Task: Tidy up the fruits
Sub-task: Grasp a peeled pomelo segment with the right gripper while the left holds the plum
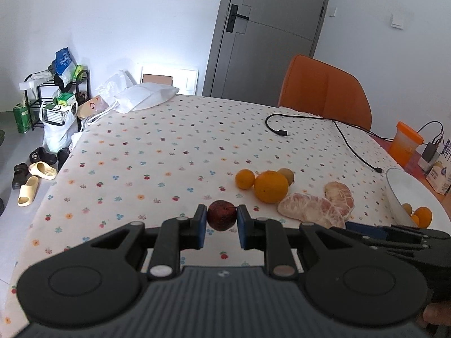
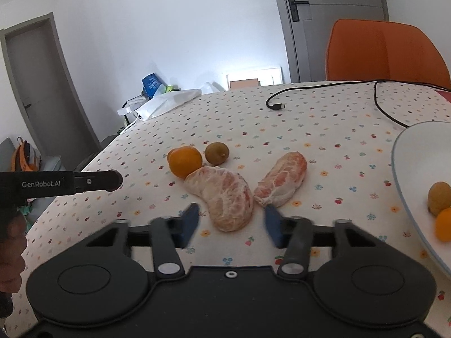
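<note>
My left gripper [image 1: 221, 221] is shut on a dark red round fruit [image 1: 221, 215], held just above the tablecloth. Beyond it lie a small orange [image 1: 244, 178], a large orange [image 1: 271, 186], a brown kiwi [image 1: 286, 175] and two peeled pomelo pieces [image 1: 310, 209] [image 1: 339, 195]. My right gripper [image 2: 231, 222] is open, its blue pads on either side of the near pomelo piece [image 2: 228, 198]. The second pomelo piece [image 2: 283, 178], an orange [image 2: 185, 161] and the kiwi [image 2: 216, 153] lie behind. A white bowl [image 2: 408, 152] at the right holds a few small fruits [image 2: 439, 197].
A black cable [image 1: 349, 143] runs across the far right of the table. An orange chair [image 1: 324, 90] stands behind it, an orange cup [image 1: 404, 140] and cartons at the right edge. A white bag [image 1: 146, 95] lies at the far left corner. The left gripper's side [image 2: 70, 183] shows at the left.
</note>
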Tool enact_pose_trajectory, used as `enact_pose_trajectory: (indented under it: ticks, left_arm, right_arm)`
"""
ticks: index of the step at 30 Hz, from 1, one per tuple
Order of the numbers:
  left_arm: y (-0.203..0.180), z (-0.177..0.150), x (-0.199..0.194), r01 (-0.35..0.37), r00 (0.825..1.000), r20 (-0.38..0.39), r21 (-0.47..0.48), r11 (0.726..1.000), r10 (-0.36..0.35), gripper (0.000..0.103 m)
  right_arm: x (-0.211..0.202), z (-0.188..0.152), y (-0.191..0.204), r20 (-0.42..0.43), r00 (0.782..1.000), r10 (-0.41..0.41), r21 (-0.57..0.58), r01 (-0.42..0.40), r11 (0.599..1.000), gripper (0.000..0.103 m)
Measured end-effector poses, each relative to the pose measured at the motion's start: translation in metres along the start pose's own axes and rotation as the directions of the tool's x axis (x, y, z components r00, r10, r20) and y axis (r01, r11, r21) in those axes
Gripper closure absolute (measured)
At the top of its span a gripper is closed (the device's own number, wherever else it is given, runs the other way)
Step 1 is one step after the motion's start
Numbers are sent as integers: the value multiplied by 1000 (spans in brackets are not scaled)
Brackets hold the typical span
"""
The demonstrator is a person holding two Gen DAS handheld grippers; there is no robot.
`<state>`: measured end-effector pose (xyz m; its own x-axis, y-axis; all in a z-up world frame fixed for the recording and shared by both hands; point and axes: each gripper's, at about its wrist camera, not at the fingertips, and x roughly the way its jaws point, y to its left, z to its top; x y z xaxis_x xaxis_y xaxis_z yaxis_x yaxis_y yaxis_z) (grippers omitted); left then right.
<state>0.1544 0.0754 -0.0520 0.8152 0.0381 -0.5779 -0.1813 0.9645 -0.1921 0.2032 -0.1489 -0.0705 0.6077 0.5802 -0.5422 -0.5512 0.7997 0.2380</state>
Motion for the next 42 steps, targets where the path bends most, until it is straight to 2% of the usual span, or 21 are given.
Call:
enact_pose_trajectory:
  ticks: [5, 10, 20, 23, 25, 26, 30, 42]
  left_arm:
    - [4, -1, -3, 3, 1000, 0, -5, 1000, -3, 82]
    - [9, -2, -6, -2, 1000, 4, -18, 1000, 2, 82]
    - [17, -3, -11, -13, 1000, 8, -33, 999, 13, 82]
    - [17, -3, -13, -13, 1000, 12, -30, 999, 14, 82]
    - [15, -3, -14, -13, 1000, 13, -27, 1000, 13, 82]
    - [14, -3, -15, -13, 1000, 13, -25, 1000, 13, 82]
    - [7, -3, -17, -12, 1000, 14, -15, 1000, 12, 82]
    - [-30, 3, -24, 26, 999, 36, 34, 999, -27, 82]
  right_arm:
    - [-4, 1, 7, -41, 998, 37, -19, -38, 999, 69]
    - [-1, 9, 17, -49, 999, 13, -83, -17, 996, 60]
    - [25, 15, 29, -65, 997, -32, -173, 20, 985, 53]
    - [28, 14, 32, -56, 997, -46, -196, 35, 980, 54]
    - [27, 13, 34, -48, 997, -65, -216, 53, 975, 64]
    - [26, 13, 33, -45, 996, -70, -226, 59, 972, 64]
    - [18, 13, 26, -54, 998, -23, -189, 13, 982, 66]
    - [-31, 12, 1, 46, 999, -7, -92, 11, 996, 66]
